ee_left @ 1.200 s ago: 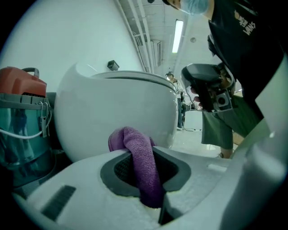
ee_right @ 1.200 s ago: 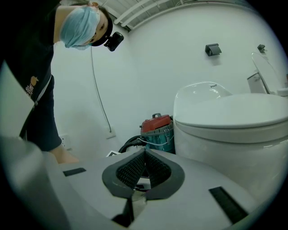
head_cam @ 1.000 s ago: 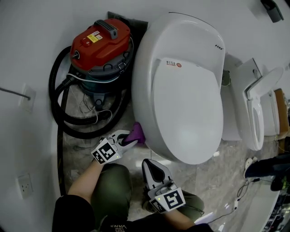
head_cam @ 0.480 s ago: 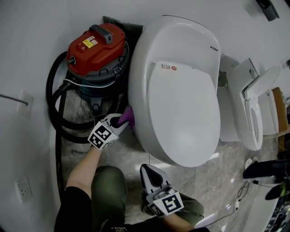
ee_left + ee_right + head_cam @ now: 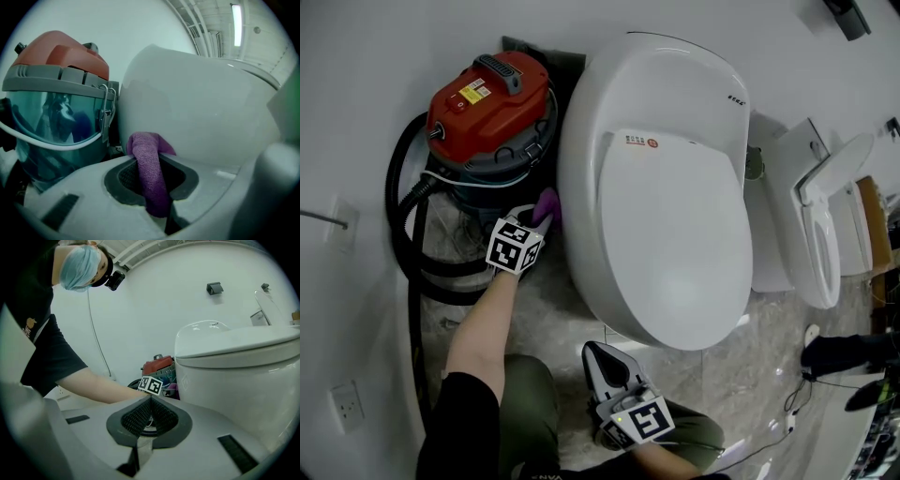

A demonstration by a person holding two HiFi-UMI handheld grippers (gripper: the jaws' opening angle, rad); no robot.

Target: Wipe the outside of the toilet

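While its 2 jaws are clamped on a purple cloth (image 5: 149, 171), the left tool (image 5: 538, 221) presses that cloth against the lower left side of the toilet (image 5: 666, 216), in the narrow gap between the bowl and the vacuum cleaner (image 5: 487, 103). In the left gripper view the cloth runs up between the jaws and folds over at the tip, where it touches the white curved wall of the bowl. The vacuum cleaner, with a red top and a translucent blue-green drum, stands just beside the toilet, and its black hose (image 5: 398, 216) loops around it on the floor (image 5: 741, 375). The person's bare left arm (image 5: 483, 328) reaches forward from a dark sleeve to the tool.

The right tool (image 5: 600, 358) hangs low near the person's knee (image 5: 530, 403), in front of the bowl and apart from it. Its jaws are closed together with nothing between them, as the right gripper view shows. That view also takes in the marker cube (image 5: 151, 385) of the left tool beside the bowl.

The toilet's lid is down. A 2nd toilet (image 5: 825, 234) stands to the right with its lid raised. A wall socket (image 5: 345, 403) sits at the lower left.
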